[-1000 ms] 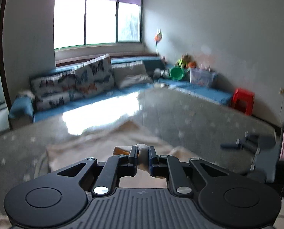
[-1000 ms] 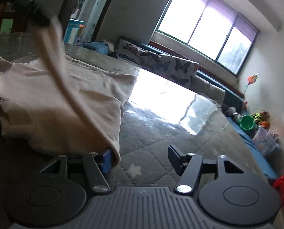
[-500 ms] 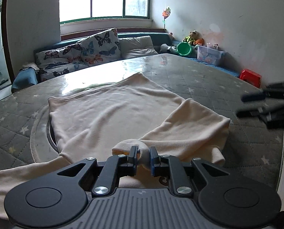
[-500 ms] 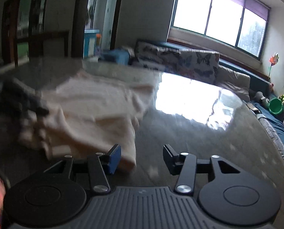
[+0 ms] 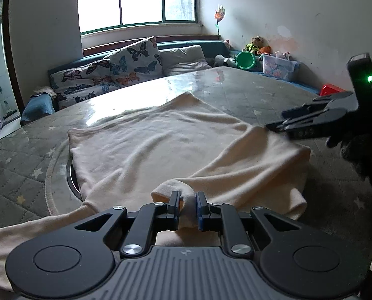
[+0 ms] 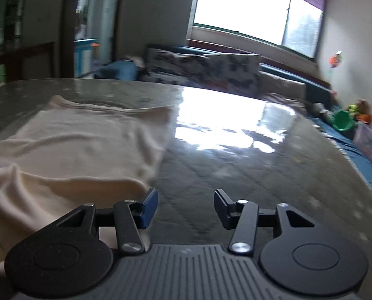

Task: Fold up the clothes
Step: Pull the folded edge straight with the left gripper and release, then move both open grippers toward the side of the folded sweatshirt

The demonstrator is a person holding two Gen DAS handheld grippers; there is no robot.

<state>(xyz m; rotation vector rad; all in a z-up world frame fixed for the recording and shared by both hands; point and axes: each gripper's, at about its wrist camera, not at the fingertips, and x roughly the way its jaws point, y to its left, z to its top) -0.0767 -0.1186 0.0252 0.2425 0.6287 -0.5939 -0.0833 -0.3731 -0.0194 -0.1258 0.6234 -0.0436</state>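
A cream sweatshirt (image 5: 166, 147) lies spread on the grey quilted table (image 5: 248, 95), its right part folded over toward the middle. My left gripper (image 5: 187, 206) is shut on a bunched fold of that cloth at its near edge. In the left wrist view my right gripper (image 5: 276, 121) hovers over the garment's right fold, held by a dark-gloved hand (image 5: 361, 155). In the right wrist view the right gripper (image 6: 186, 206) stands open above bare table, nothing between its fingers, with the sweatshirt (image 6: 80, 145) just left of its left finger.
A sofa with butterfly cushions (image 5: 133, 62) runs behind the table under the window. A green bowl (image 5: 246, 60), soft toys, a clear storage box (image 5: 278, 66) and a red stool (image 5: 332, 90) stand along the right wall. A doorway (image 6: 93, 30) opens at the left.
My left gripper has come down with the cloth, from raised and tilted up to low over the table. My right gripper let the cloth's edge go earlier and has swung in over the right fold.
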